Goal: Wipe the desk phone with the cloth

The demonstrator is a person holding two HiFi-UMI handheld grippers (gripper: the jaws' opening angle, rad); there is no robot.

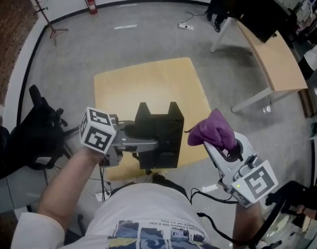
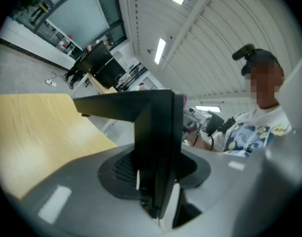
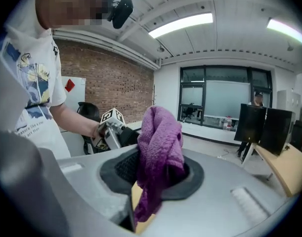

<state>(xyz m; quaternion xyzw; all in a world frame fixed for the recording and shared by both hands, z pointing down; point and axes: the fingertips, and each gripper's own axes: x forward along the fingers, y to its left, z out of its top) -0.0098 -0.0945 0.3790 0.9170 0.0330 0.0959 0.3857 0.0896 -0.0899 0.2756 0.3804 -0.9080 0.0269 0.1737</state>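
The black desk phone (image 1: 159,134) hangs over the near edge of the small wooden table (image 1: 142,84), with my left gripper (image 1: 152,145) shut on its left side. In the left gripper view the phone (image 2: 153,132) stands on edge between the jaws and fills the middle. My right gripper (image 1: 220,145) is to the right of the phone, apart from it, and shut on a bunched purple cloth (image 1: 212,128). In the right gripper view the cloth (image 3: 158,152) rises out of the jaws, and the left gripper's marker cube (image 3: 111,116) shows behind it.
A longer wooden desk (image 1: 275,61) stands at the back right with dark monitors on it. A black office chair (image 1: 36,134) is at the left. A fire extinguisher (image 1: 91,3) stands by the far wall. Cables lie on the grey floor.
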